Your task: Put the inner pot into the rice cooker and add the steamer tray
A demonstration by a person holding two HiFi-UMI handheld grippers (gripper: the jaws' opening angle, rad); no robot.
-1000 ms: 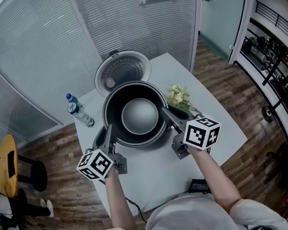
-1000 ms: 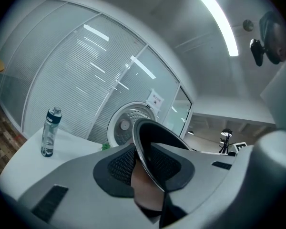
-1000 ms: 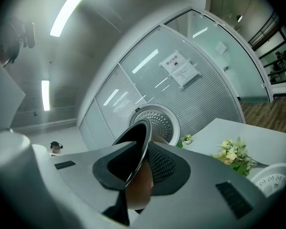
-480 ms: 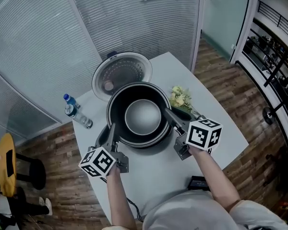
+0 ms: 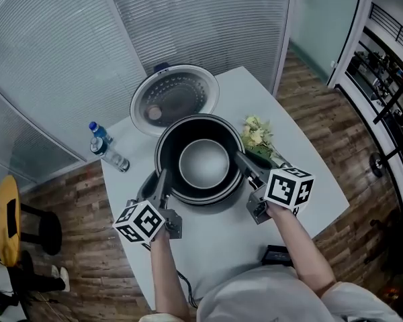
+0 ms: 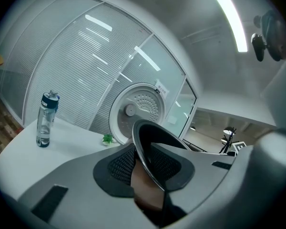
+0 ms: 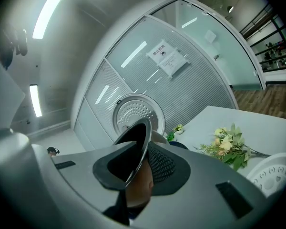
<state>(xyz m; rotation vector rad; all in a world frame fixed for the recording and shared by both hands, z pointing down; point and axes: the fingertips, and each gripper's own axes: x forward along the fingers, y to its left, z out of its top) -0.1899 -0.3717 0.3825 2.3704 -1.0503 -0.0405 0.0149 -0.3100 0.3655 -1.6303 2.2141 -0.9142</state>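
The inner pot [image 5: 203, 165] is at the mouth of the rice cooker [image 5: 148, 185], mid-tabletop. The left gripper [image 5: 162, 180] and right gripper [image 5: 245, 163] each clamp its rim on opposite sides, probably to keep it level. The lid [image 5: 174, 99] stands open behind; a bottle [image 5: 107, 147] near the left edge, flowers [image 5: 256, 136] and the steamer tray [image 7: 276, 171] on the right block nothing

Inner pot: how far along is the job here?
Done: the rice cooker stands with its lid open. In hand: the left gripper and right gripper each clamp the rim of the inner pot, which sits over the cooker's opening; whether it is fully seated cannot be told. Left: release the pot, then add the white perforated steamer tray, lying on the table.
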